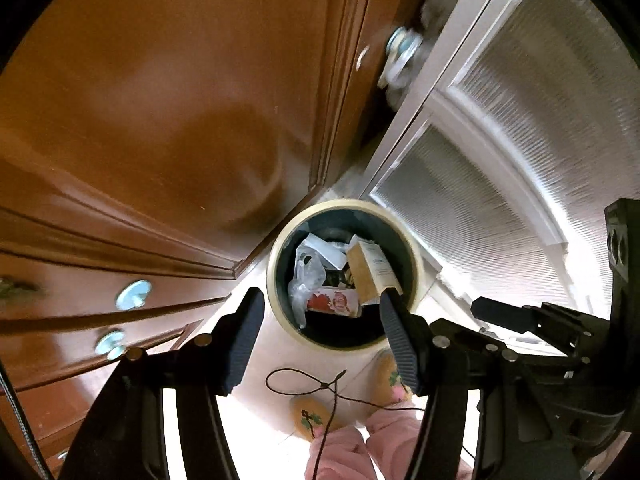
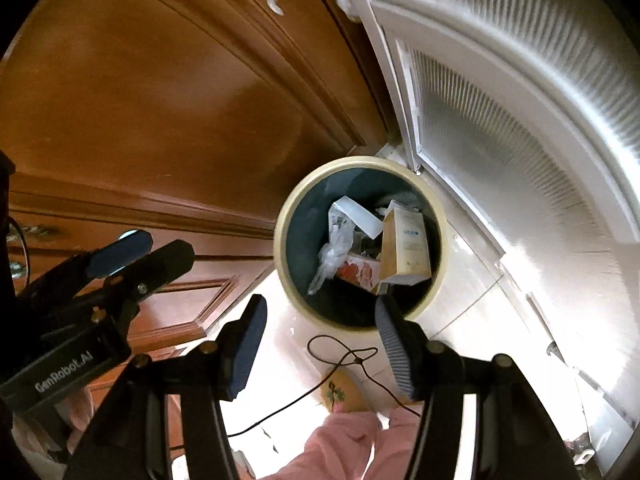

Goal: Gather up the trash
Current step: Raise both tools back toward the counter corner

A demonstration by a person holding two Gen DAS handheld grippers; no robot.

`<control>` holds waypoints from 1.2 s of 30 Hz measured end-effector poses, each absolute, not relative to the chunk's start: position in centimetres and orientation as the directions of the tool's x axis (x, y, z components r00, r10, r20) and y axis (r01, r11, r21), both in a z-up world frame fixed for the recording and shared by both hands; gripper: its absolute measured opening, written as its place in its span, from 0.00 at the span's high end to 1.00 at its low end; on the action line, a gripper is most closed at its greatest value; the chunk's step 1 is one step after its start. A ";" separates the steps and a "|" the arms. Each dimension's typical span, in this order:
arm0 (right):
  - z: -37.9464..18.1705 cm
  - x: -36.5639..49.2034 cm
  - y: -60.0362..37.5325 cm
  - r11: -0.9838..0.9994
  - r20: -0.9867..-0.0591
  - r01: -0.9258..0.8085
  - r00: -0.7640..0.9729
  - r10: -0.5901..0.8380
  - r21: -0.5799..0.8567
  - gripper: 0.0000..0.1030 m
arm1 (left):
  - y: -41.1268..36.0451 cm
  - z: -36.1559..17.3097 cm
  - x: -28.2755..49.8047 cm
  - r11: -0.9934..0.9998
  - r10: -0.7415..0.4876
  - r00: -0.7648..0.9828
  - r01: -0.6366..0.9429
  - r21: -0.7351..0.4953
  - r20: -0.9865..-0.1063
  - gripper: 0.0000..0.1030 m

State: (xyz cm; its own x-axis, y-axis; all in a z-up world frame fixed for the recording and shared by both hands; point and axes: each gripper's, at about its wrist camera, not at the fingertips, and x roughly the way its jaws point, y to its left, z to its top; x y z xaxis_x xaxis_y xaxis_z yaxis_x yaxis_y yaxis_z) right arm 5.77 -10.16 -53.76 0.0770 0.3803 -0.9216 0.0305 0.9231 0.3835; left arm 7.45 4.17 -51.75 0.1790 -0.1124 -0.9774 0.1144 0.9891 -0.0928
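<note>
A round trash bin point(image 1: 273, 280) point(image 2: 281, 240) with a cream rim and dark inside stands on the pale floor below both grippers. Inside it lie a tan box point(image 1: 370, 270) point(image 2: 404, 244), a red and white carton point(image 1: 332, 302) point(image 2: 358, 270), a clear plastic bag point(image 1: 306, 280) point(image 2: 336, 248) and a white strip point(image 2: 360, 216). My left gripper point(image 1: 320, 304) hangs open above the bin's near side, nothing between its fingers. My right gripper point(image 2: 320, 306) is open and empty too, just beside it. Each shows in the other's view: right gripper point(image 1: 500, 312), left gripper point(image 2: 132, 252).
A brown wooden cabinet point(image 1: 160, 120) with round-knobbed drawers point(image 1: 134, 294) stands left of the bin. A white louvred door point(image 1: 520, 160) stands to the right. Below are a person's yellow slippers point(image 1: 310, 420), pink trouser legs point(image 2: 352, 448) and a thin black cord point(image 1: 316, 386).
</note>
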 end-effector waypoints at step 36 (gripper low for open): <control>-17.7 0.7 -11.6 0.946 -0.860 -0.074 0.400 0.318 0.315 0.45 | 2.1 -14.0 1.0 0.958 -0.189 0.484 0.282 -0.053 -0.854 0.43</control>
State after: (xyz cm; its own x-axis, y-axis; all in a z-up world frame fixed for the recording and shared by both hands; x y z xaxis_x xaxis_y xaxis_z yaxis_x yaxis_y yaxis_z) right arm 0.71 -11.62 -17.67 0.4002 0.3176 -0.8596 -0.0744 0.9462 0.3150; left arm 1.01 2.12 -14.03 0.4843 -0.1895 -0.8542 0.2820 0.9580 -0.0526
